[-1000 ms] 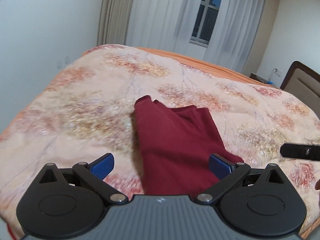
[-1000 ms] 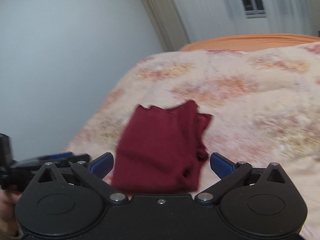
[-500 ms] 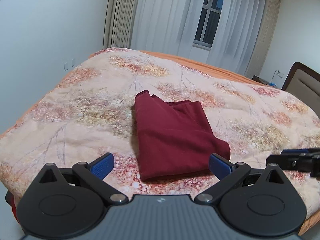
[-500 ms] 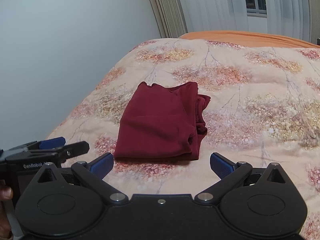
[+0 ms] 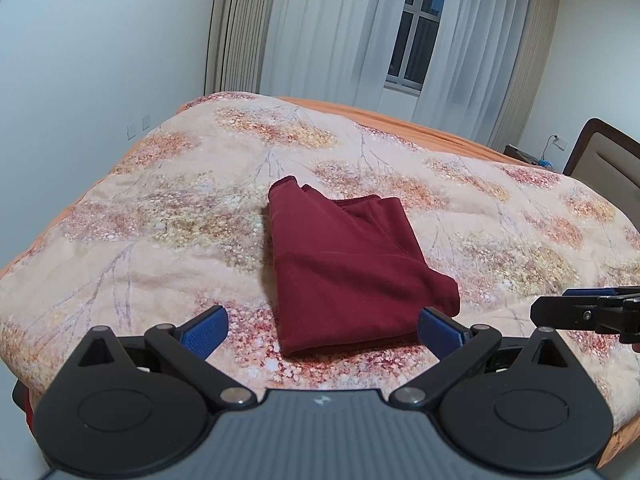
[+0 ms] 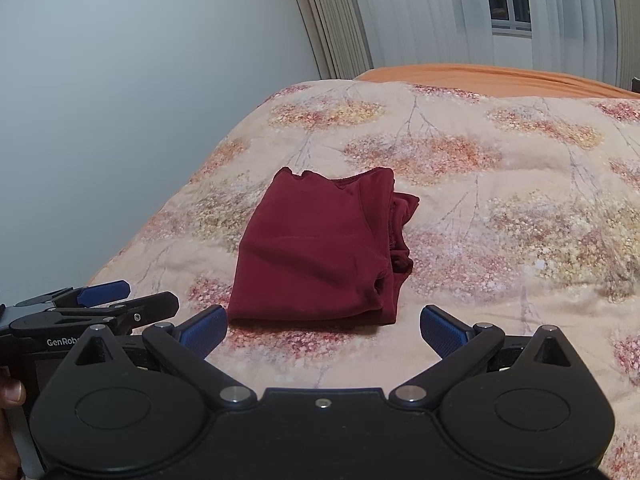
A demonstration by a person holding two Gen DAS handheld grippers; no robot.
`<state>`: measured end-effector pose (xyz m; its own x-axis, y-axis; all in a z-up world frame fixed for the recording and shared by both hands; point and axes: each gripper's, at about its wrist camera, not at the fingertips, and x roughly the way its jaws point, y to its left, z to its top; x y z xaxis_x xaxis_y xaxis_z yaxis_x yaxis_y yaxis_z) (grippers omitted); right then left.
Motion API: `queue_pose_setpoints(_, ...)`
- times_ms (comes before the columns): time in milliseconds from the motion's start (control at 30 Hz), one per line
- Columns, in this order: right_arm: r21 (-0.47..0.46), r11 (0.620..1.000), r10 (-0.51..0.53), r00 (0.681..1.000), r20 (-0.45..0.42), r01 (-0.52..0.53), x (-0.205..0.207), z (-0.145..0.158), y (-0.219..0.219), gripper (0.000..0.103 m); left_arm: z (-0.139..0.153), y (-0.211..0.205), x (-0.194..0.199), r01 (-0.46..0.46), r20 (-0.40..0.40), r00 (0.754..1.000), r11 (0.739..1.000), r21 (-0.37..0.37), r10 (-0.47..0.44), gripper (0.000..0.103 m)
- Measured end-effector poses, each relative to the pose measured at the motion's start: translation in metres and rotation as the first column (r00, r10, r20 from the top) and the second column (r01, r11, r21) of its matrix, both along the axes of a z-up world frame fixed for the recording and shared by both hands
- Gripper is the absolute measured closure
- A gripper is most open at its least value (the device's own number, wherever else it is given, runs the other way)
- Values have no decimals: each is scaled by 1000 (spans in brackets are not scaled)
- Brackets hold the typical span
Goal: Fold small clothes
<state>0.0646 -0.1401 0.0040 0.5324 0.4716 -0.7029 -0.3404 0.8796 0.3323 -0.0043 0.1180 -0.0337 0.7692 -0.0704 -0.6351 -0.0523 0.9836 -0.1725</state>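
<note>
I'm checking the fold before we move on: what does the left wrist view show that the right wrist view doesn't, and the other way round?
Only the left wrist view shows the headboard and the wall socket at far right, plus the garment's smooth folded right edge. Only the right wrist view shows the loose layers bunched along that edge and a hand holding the left gripper. Both show the folded maroon garment lying flat on the floral bedspread, the curtained window, and both grippers open and clear of the cloth; the right gripper frames the garment's near edge.
</note>
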Motion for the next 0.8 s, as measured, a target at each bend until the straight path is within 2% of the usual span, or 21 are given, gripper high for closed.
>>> queue_pose_setpoints(800,-7,1000,-3,1000,1,3,1,-2,-1,1,0,-1,0,11,-2,1000,1000,-2,-11,0)
